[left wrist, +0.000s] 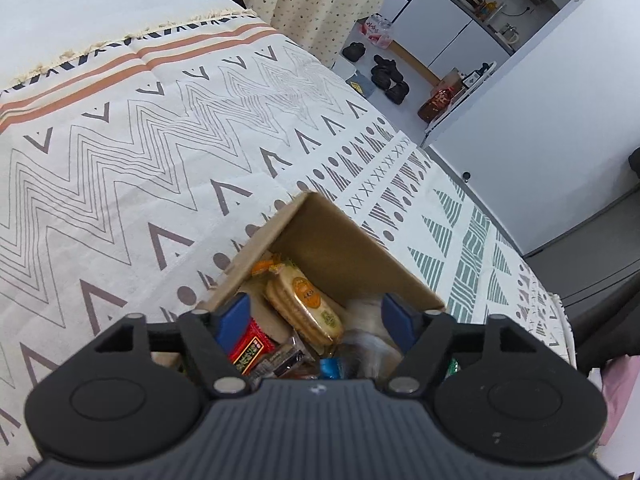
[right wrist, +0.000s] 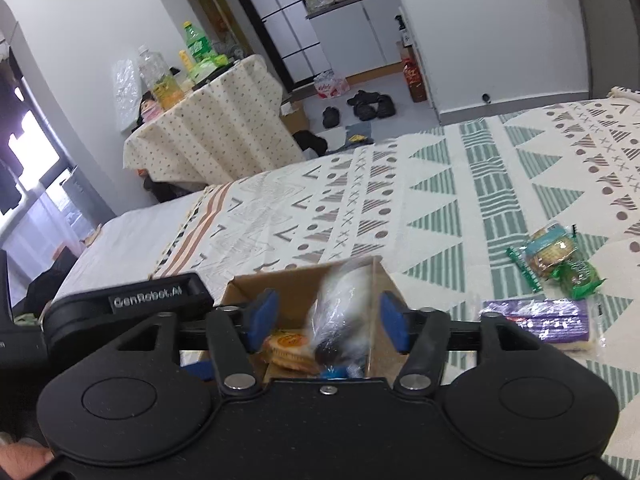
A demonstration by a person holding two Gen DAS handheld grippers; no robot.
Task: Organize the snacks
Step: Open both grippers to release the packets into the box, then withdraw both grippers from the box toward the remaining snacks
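- Left wrist view, far left: patterned blanket [left wrist: 152, 128] covers the bed; zigzag and triangle print, orange stripe band near the fringe.
- Centre: open cardboard box [left wrist: 340, 248] stands on the blanket, flaps up.
- Inside the box, left to right: red packet [left wrist: 250, 346] at the left wall, dark brown packet [left wrist: 280, 360] beside it, biscuit pack with orange label [left wrist: 304, 304] lying diagonally across the middle, small blue wrapper [left wrist: 330, 368] near the lower edge, blurred clear bag [left wrist: 368, 320] at the right side.
- Left gripper [left wrist: 316, 320] hovers over the box mouth, blue pads spread wide, nothing between them.
- Right of the box: green-striped part of the blanket, then white wall and floor.
- Right wrist view, far left: the other gripper body, marked "GenRobot.AI", sits at the left of the box.
- Centre: same box; orange-label biscuit pack at its left, clear bag [right wrist: 344, 304] motion-blurred between the pads, upright in the box opening. I cannot tell whether the pads touch it.
- Right gripper [right wrist: 326, 320] has its jaws set wide, over the box.
- Right of the box, on the blanket: purple packet [right wrist: 548, 318] just beside the box, then blue-and-green biscuit packets [right wrist: 556, 260] further back, apart from the box.
- Background: draped side table [right wrist: 208, 132] with bottles.
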